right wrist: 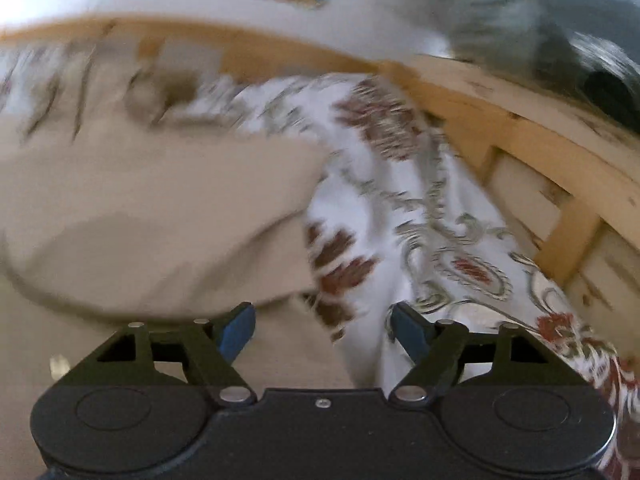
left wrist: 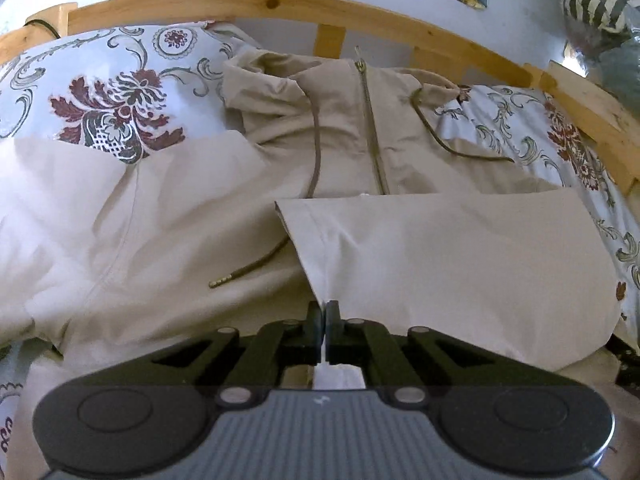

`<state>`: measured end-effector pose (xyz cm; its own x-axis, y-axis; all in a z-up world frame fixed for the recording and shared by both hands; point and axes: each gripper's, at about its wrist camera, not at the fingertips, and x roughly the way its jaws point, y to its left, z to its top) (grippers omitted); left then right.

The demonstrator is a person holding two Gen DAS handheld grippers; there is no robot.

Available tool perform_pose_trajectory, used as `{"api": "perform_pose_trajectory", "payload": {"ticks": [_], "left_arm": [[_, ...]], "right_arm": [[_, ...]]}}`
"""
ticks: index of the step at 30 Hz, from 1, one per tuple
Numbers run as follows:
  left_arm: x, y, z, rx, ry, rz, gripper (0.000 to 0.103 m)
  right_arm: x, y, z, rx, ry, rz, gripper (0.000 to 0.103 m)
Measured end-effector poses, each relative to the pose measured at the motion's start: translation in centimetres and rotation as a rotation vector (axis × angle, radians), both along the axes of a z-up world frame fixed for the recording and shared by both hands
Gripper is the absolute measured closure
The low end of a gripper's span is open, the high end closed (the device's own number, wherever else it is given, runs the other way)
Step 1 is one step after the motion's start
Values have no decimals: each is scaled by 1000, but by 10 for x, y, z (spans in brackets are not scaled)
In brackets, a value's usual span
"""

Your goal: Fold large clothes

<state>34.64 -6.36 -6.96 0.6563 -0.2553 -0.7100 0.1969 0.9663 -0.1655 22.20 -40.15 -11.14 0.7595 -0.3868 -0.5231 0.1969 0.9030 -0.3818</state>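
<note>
The bed (left wrist: 100, 76), in flowered linen with a wooden rail (left wrist: 248, 10) at its far side, is carrying a beige jacket (left wrist: 168, 216) spread front-up, hood toward the rail. Only the left view is showing the jacket's zip (left wrist: 374, 128), running from the hood toward the camera, its two cords (left wrist: 316, 148), and a sleeve (left wrist: 460, 256) lying folded across the chest below the zip. The left gripper (left wrist: 324, 312) is pinching that sleeve's near edge, jaws together on the cloth. The right view, blurred, is giving just the sleeve's bend (right wrist: 160, 220) beside bare linen (right wrist: 400, 220); the right gripper (right wrist: 322, 332) is hanging wide apart, nothing between its blue pads (right wrist: 238, 330).
</note>
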Motion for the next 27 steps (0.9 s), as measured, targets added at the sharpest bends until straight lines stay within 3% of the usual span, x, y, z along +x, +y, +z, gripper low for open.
{"api": "perform_pose_trajectory", "payload": {"ticks": [4, 5, 6, 8, 10, 12, 14, 16, 19, 21, 25, 27], "left_arm": [[-1, 1, 1, -24, 14, 11, 103], [-3, 0, 3, -28, 12, 2, 103], [-6, -1, 4, -27, 9, -12, 103], [-12, -5, 6, -24, -4, -45, 103], [-15, -10, 7, -21, -10, -66, 103], [-13, -16, 6, -35, -1, -77, 103], [-14, -30, 3, 5, -21, -105, 103], [-13, -41, -7, 72, -35, -119, 103], [-10, -37, -23, 76, -5, -118, 103], [-11, -30, -23, 45, 8, -131, 103], [-11, -19, -19, -8, 27, -128, 94], [-12, -20, -19, 20, 23, -130, 88]], "right_arm": [[11, 16, -14, -177, -50, 54, 31], [12, 19, -15, -201, -68, 66, 45], [12, 20, -14, -210, -86, 80, 71], [10, 21, -9, -216, -138, 91, 102], [4, 17, 4, -187, -216, 51, 103], [-1, 6, 22, -145, -284, -59, 103], [-4, -8, 31, -76, -302, -125, 103], [5, -17, 15, -49, -213, -150, 103], [17, -31, -1, 67, -94, -167, 102], [15, -30, 8, 68, -109, -173, 84], [-2, -29, 22, 81, -134, -184, 71], [-8, -24, 27, 28, -153, -219, 70]]}}
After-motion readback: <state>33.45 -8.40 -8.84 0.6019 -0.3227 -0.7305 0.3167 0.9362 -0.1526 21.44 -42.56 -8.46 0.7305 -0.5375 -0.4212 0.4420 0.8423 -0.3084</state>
